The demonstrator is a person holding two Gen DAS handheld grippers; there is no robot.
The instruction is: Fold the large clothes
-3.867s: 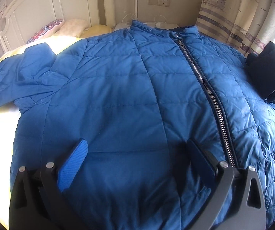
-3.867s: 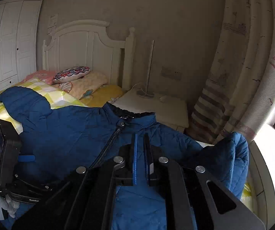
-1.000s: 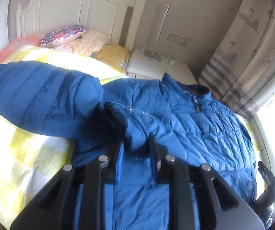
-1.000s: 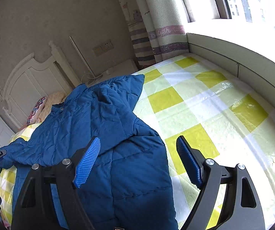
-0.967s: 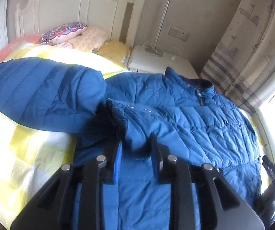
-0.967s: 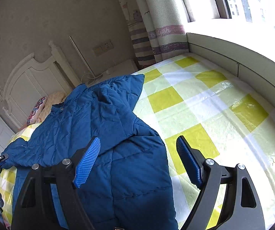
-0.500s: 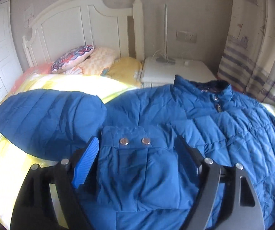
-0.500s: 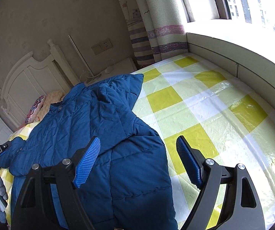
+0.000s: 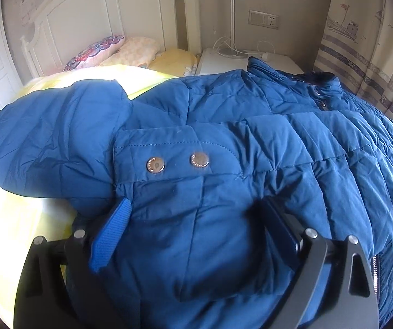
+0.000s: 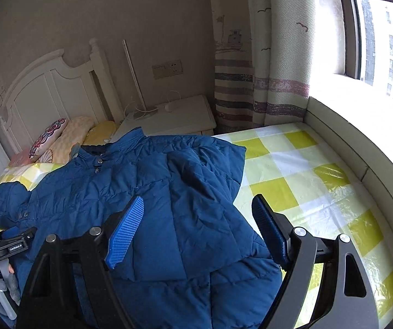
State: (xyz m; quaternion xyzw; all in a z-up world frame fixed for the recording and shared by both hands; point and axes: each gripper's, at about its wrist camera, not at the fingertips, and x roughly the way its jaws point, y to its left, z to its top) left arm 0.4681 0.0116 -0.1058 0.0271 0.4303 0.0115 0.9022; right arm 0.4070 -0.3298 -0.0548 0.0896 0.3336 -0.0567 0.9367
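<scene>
Jacket [image 9: 251,142] lay lengthwise toward the headboard [image 9: 86,22]; left gripper [image 9: 196,219], jaws apart, hovered nearest its cuff [image 9: 174,159]; right gripper [image 10: 201,227] gaped too.

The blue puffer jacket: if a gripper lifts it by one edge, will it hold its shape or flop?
The blue puffer jacket would probably flop: its folded sleeve cuff drapes limply. Its quilted, puffy panels suggest it is light and may spring back. The smooth shell looks slippery.

Blue puffer jacket [image 9: 223,148] — sleeves folded inward
</scene>
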